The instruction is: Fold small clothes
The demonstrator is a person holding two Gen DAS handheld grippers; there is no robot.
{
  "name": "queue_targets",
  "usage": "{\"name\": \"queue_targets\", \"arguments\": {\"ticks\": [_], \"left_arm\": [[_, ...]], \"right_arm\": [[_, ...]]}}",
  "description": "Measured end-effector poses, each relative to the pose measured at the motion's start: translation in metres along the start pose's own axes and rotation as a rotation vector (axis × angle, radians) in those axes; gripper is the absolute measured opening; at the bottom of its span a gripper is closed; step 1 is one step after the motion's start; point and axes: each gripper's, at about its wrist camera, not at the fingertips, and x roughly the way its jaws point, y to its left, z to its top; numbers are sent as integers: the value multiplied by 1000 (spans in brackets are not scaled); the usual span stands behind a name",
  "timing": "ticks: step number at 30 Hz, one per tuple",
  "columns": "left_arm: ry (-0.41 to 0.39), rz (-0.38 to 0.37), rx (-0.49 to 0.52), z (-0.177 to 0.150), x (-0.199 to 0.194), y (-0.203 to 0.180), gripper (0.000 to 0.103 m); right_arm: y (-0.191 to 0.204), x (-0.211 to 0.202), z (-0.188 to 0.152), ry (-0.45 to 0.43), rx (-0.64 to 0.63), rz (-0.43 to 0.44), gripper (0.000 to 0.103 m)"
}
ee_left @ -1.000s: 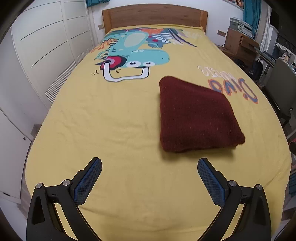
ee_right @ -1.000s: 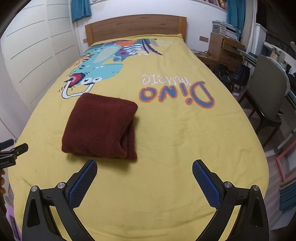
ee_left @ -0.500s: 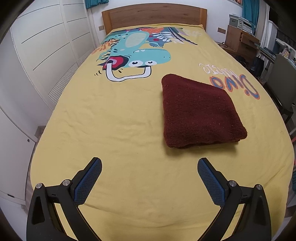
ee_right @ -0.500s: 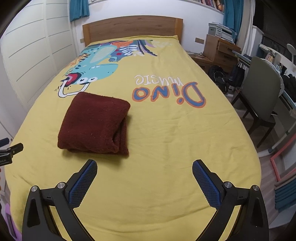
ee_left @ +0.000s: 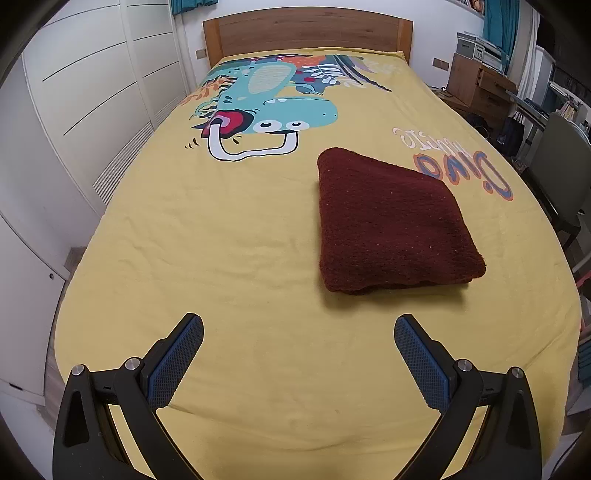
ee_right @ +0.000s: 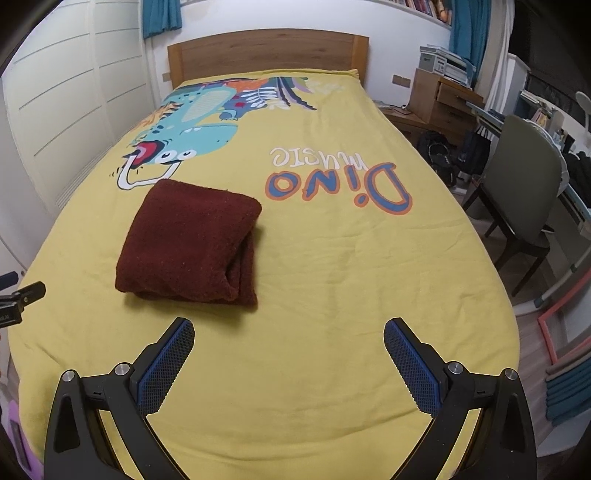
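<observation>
My left hand-held gripper (ee_left: 298, 330) and right hand-held gripper (ee_right: 289, 334) hang spread, holding nothing. The folded garment (ee_left: 391, 225) lies on the bed (ee_left: 207, 236): soft, thick, probably light; I'd pinch its layered edge.

Bed w/ yellow dino cover (ee_left: 221, 258), wood headboard (ee_left: 306, 31); white wardrobe (ee_left: 85, 92) left; grey chair (ee_right: 524, 177), wood drawers (ee_right: 443, 99), prob. a desk right.
</observation>
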Motion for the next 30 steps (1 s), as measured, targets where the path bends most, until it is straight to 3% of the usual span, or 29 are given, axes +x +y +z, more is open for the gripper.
{"name": "queue_targets", "arguments": {"ticks": [30], "left_arm": [[37, -8, -5, -3, 6, -3, 102]], "right_arm": [[3, 10, 0, 46, -15, 8, 103]]}}
